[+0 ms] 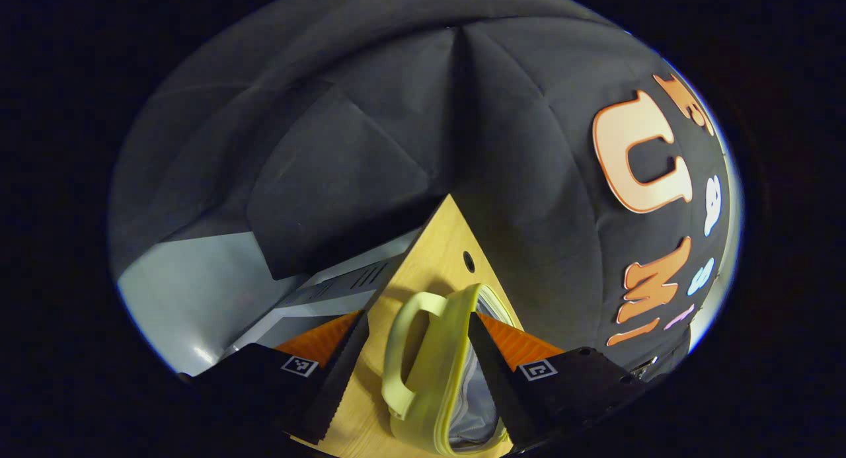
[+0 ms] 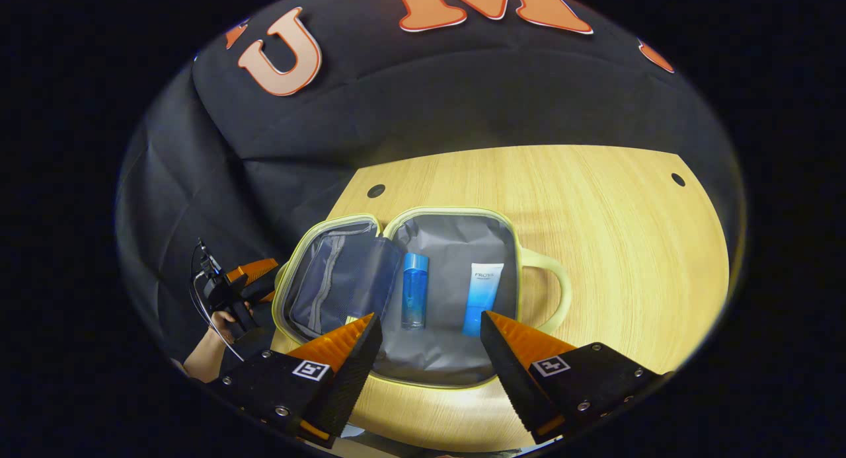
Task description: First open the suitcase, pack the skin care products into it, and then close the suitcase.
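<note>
The small pale yellow-green suitcase (image 2: 456, 382) lies open on the wooden table (image 2: 628, 246), showing its grey lining. A blue bottle (image 2: 415, 289) and a white-and-blue tube (image 2: 482, 298) lie side by side in its right half, which has a handle (image 2: 558, 293). My right gripper (image 2: 429, 326) hovers open over the case's near rim. The left gripper (image 2: 231, 286), held by a hand, is at the outer edge of the lid (image 2: 337, 279). In the left gripper view the lid (image 1: 456, 352) is edge-on, its handle (image 1: 400, 352) between the open fingers of my left gripper (image 1: 416, 322).
The table has round holes (image 2: 376, 191) near its far corners, with another hole (image 1: 468, 261) in the left gripper view. Its far edge meets the black cloth wall. A grey floor (image 1: 192, 293) and a pale unit (image 1: 330, 289) lie beyond the table's left side.
</note>
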